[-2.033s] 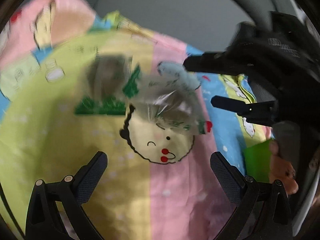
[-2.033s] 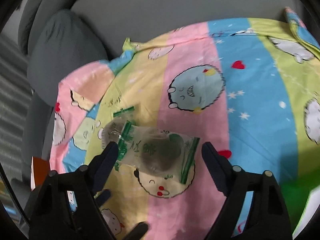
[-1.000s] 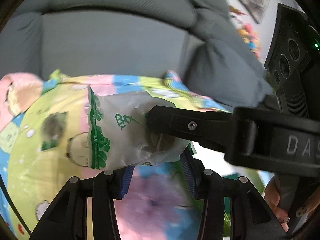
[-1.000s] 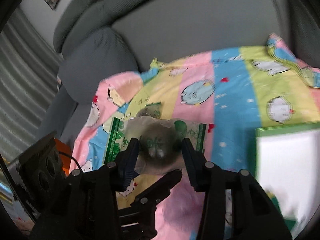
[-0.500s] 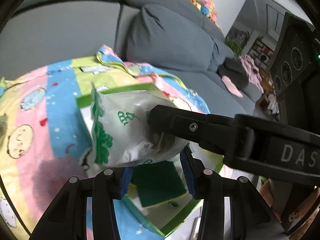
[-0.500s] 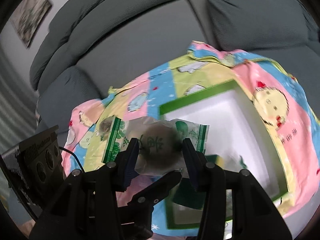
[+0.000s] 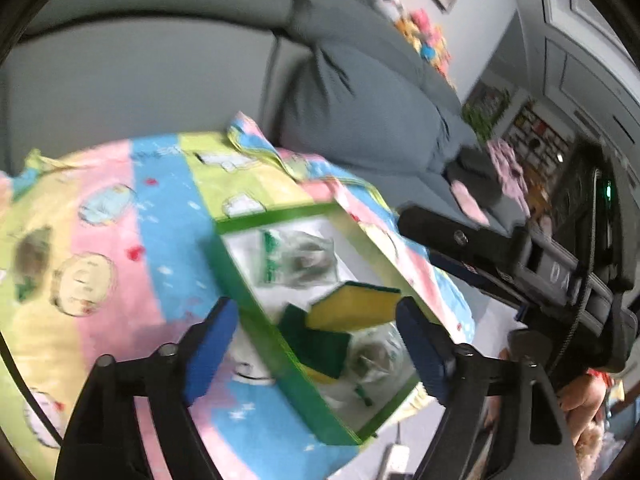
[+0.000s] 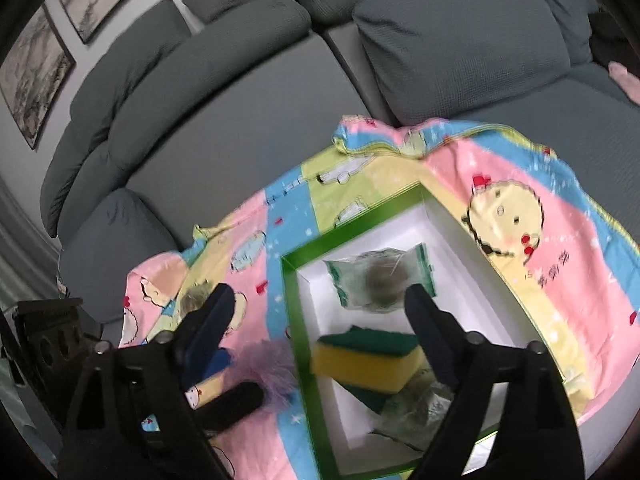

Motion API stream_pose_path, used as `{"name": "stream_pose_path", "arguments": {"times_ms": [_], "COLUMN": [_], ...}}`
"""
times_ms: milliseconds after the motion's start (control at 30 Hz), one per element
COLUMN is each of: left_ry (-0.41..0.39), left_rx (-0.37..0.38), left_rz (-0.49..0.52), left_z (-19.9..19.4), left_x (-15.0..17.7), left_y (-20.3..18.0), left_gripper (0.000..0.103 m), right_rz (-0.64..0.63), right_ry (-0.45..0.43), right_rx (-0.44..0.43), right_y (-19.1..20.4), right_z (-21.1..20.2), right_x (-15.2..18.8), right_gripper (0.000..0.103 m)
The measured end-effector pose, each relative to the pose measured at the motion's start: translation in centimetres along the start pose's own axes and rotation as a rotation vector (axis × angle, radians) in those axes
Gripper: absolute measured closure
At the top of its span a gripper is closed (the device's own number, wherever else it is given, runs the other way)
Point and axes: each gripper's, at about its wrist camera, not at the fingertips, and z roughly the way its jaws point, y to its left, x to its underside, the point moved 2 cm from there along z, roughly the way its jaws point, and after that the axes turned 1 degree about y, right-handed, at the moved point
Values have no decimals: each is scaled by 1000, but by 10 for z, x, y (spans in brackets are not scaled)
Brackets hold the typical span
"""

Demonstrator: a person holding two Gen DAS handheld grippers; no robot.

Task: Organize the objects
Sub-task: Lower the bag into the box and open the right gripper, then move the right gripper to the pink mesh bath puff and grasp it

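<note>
Both grippers, left (image 7: 316, 344) and right (image 8: 320, 332), have just been opening and stand wide with nothing between the jaws. The bag (image 8: 380, 280) lies in the box (image 8: 290, 308), ahead of and below both, beyond 2 sponges (image 8: 366, 364). Another bagged scrubber (image 7: 34, 256) lies on the blanket (image 7: 160, 240), far left of the left gripper, which I judge nearer; its long axis is blurred.

We see the green-rimmed box (image 8: 290, 312) open at the top, so a gripper could pass down into it from above. Its far half is partly taken by a clear packet (image 8: 380, 282) lying flat on the white floor, with bare floor to the left and right of it. The near half is crowded: a yellow-and-green sponge (image 8: 366, 360) sits tilted on another sponge, with a second packet (image 8: 416, 400) just beside them at the near right. Left of the box, the patterned cloth (image 8: 560, 264) is mostly bare, apart from a fluffy purple thing (image 8: 270, 364) near the box wall. The grey sofa back (image 8: 240, 92) closes off the far side.
</note>
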Motion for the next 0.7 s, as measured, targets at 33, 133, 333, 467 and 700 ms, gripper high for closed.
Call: {"name": "stream_pose_path", "arguments": {"times_ms": [33, 133, 333, 467, 700], "left_ry": [-8, -17, -6, 97, 137], "left_rx": [-2, -28, -128, -141, -104], "left_rz": [-8, -39, -116, -189, -190], "left_z": [-5, -27, -31, -6, 15], "left_x": [-2, -4, 20, 52, 93], "left_y": [6, 37, 98, 129, 142], "left_gripper": [19, 15, 14, 14, 14], "right_rz": [-17, -50, -66, -74, 34], "right_ry": [-7, 10, 152, 275, 444], "right_rx": [7, -13, -150, -138, -155], "right_y": [8, 28, 64, 81, 86], "right_z": [-2, -3, 25, 62, 106], "right_x": [0, 5, 36, 66, 115], "right_gripper": [8, 7, 7, 7, 23]}}
